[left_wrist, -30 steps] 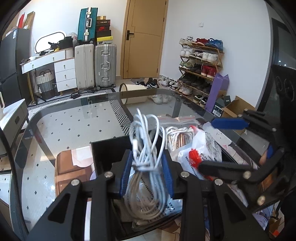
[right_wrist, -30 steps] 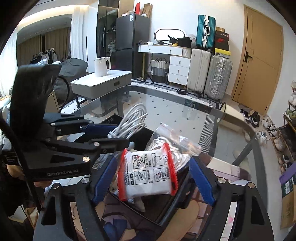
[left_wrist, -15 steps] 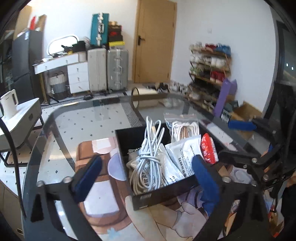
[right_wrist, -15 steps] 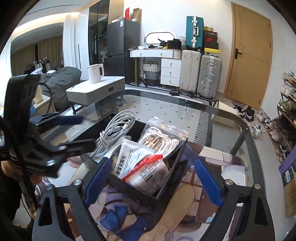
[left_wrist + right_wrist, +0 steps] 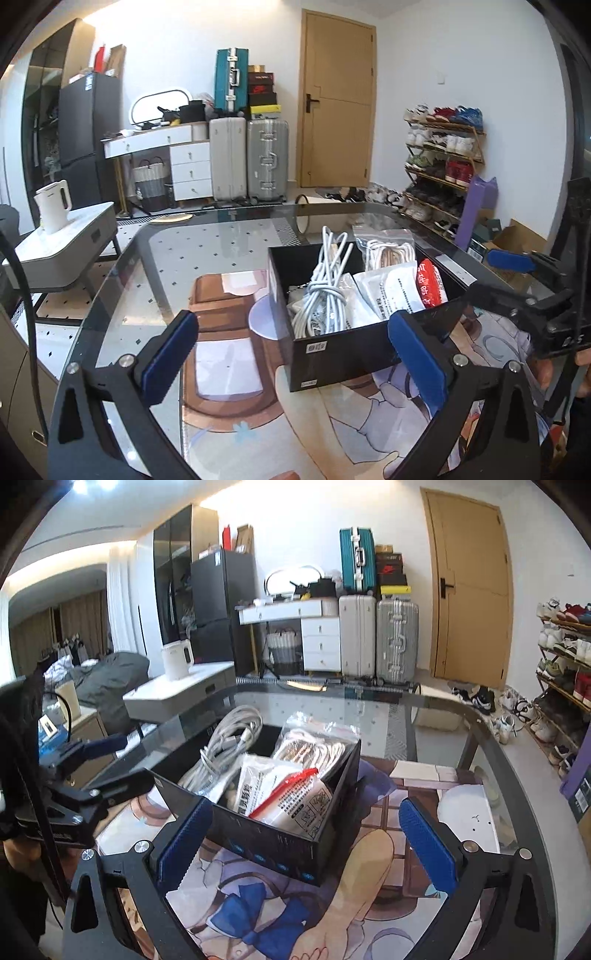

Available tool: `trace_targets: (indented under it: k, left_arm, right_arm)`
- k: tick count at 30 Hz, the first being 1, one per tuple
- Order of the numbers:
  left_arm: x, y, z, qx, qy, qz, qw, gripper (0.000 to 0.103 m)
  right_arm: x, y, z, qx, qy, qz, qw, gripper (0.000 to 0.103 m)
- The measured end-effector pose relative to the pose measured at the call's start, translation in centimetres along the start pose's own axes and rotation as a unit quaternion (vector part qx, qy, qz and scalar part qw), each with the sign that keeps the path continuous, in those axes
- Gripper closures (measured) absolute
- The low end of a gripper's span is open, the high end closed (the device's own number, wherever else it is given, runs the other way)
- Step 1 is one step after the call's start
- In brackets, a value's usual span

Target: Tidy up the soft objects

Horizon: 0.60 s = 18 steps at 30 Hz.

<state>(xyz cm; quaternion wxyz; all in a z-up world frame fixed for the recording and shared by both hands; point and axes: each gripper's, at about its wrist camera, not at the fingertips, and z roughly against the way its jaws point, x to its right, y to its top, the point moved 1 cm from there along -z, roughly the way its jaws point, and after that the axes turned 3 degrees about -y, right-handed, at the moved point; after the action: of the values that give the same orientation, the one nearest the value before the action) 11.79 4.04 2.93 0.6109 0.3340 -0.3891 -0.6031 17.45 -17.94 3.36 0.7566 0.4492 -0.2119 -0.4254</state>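
Observation:
A black box (image 5: 332,354) (image 5: 258,834) stands on the printed mat. Inside it lie a white cable bundle (image 5: 325,291) (image 5: 225,746), a bagged cable (image 5: 388,251) (image 5: 314,746) and a white packet with a red edge (image 5: 428,280) (image 5: 295,797). My left gripper (image 5: 295,354) hangs in front of the box, its jaws opening and nothing held between them. My right gripper (image 5: 306,840) is near the box's front corner, its jaws opening too, and its pads touch nothing. Each gripper shows at the edge of the other's view.
The mat (image 5: 369,867) lies on a glass table (image 5: 184,251). A white kettle (image 5: 55,206) stands on a low side table at the left. Suitcases (image 5: 251,158) and a shoe rack (image 5: 443,166) line the far wall.
The left gripper let go of the cable bundle and the right let go of the red-edged packet. Both items now lie in the box, and both grippers have drawn back with wide jaws.

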Motion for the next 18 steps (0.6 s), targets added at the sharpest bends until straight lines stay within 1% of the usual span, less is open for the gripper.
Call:
trace_targets:
  k: [4, 11, 18]
  left_arm:
    - [-0.2, -0.7, 0.4, 0.014, 0.014, 0.003, 0.9998, 0.0]
    - [-0.7, -0.7, 0.8, 0.03, 0.03, 0.006, 0.9991, 0.0]
    - [-1.1, -0.7, 1.3, 0.043, 0.031, 0.017, 0.9984, 0.0]
  right_arm:
    - [0.1, 0.1, 0.9, 0.024, -0.001, -0.004, 1.0, 0.001]
    - [-0.3, -0.8, 1.8, 0.049, -0.004, -0.004, 0.999, 0.001]
    - [-1.2, -1.1, 1.6, 0.058, -0.003, 0.011, 0.998, 0.001]
